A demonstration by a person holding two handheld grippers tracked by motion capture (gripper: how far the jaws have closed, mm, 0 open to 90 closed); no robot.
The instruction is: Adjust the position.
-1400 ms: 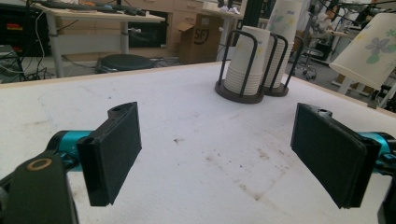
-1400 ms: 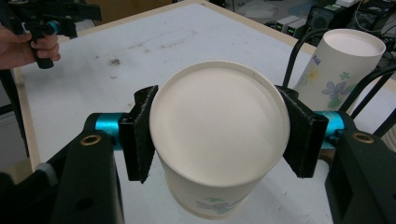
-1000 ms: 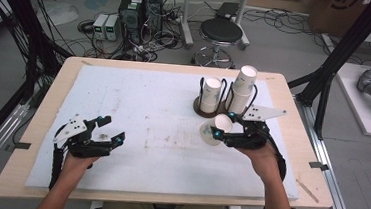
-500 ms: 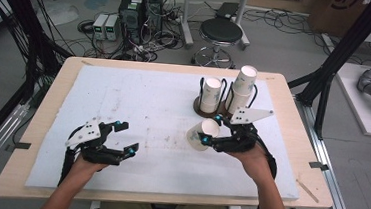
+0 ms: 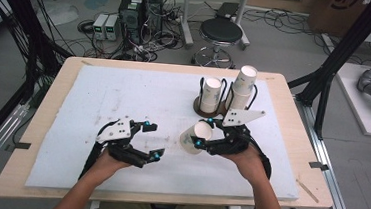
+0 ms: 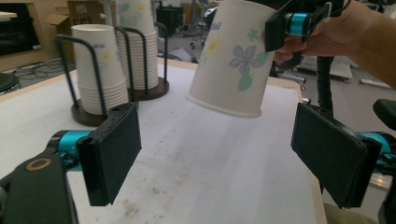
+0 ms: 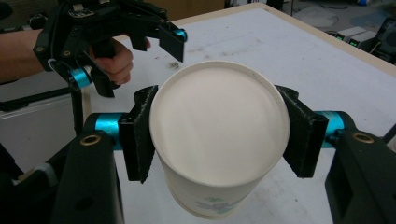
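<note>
Right tongs (image 5: 200, 136) gripped a paper cup (image 5: 194, 136) by its sides; left tongs (image 5: 153, 141) gaped empty just beside it

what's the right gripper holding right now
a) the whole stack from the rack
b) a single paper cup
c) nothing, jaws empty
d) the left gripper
b: the right gripper has its two pads pressed on the sides of one flowered paper cup, lifted off the table.
</note>
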